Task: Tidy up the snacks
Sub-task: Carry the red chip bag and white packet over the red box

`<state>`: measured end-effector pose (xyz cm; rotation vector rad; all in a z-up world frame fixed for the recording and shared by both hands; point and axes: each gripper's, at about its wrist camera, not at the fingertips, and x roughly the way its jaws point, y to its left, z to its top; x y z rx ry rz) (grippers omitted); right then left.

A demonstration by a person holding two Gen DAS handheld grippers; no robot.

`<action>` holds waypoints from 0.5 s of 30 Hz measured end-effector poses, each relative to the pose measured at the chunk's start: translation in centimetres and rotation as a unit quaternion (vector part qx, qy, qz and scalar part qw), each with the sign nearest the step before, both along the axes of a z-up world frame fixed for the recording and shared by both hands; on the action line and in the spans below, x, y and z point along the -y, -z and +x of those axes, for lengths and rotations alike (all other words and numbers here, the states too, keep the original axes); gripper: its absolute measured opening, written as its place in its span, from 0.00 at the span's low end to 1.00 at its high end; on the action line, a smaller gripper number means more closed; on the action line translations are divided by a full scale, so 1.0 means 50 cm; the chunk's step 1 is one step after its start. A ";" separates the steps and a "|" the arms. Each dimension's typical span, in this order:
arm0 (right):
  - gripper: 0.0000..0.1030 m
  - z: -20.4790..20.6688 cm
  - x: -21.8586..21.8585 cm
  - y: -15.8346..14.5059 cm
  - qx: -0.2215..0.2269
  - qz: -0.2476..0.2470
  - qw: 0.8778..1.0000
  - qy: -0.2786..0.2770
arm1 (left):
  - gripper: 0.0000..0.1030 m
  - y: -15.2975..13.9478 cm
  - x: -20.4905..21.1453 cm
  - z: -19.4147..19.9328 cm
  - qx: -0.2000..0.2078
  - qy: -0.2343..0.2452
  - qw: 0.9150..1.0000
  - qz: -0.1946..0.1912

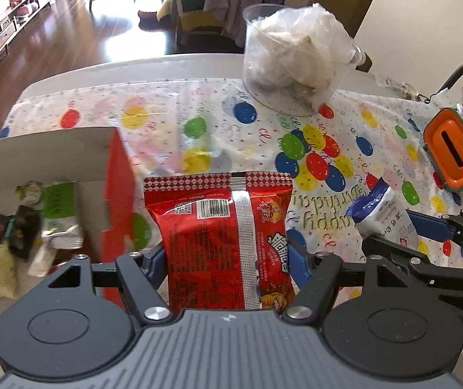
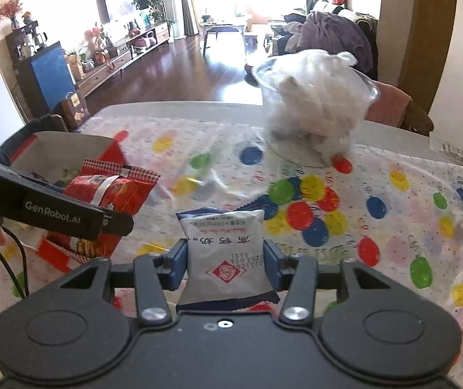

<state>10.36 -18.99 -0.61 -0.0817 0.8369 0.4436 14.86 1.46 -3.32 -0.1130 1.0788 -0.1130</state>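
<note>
My left gripper [image 1: 226,256] is shut on a red snack packet [image 1: 221,227], barcode side up, held above the balloon-print tablecloth just right of an open red-and-white box [image 1: 114,175]. The box holds several small snacks [image 1: 30,223]. My right gripper [image 2: 225,259] is shut on a white-and-blue snack packet [image 2: 226,253], held above the cloth. That packet also shows at the right of the left wrist view [image 1: 380,214], and the red packet [image 2: 111,191] shows at the left of the right wrist view beside the box [image 2: 69,149].
A clear plastic tub stuffed with white bags [image 1: 293,55] stands at the back of the table [image 1: 101,71]. An orange-lidded container [image 1: 451,152] sits at the right edge. The left gripper body [image 2: 50,210] crosses the left of the right wrist view.
</note>
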 end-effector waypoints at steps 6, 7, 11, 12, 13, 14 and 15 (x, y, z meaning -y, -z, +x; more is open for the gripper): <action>0.46 -0.032 -0.067 -0.033 -0.004 0.019 1.000 -0.006 | 0.70 -0.039 -0.076 -0.041 0.016 -0.007 1.000 0.003; 0.46 -0.037 -0.080 -0.038 -0.003 0.021 1.000 -0.008 | 0.70 -0.044 -0.088 -0.047 0.019 -0.008 1.000 0.005; 0.46 -0.052 -0.140 -0.052 0.002 0.024 1.000 -0.014 | 0.70 -0.063 -0.141 -0.067 0.027 -0.013 1.000 0.007; 0.46 -0.054 -0.154 -0.055 0.003 0.025 1.000 -0.016 | 0.70 -0.067 -0.155 -0.071 0.029 -0.016 0.999 0.007; 0.46 -0.056 -0.170 -0.055 0.004 0.027 0.999 -0.020 | 0.70 -0.070 -0.170 -0.075 0.031 -0.017 0.999 0.009; 0.46 -0.057 -0.187 -0.058 0.005 0.026 0.999 -0.024 | 0.70 -0.073 -0.181 -0.078 0.032 -0.019 0.999 0.010; 0.46 -0.059 -0.201 -0.059 0.007 0.026 0.999 -0.026 | 0.70 -0.075 -0.195 -0.081 0.034 -0.022 0.999 0.011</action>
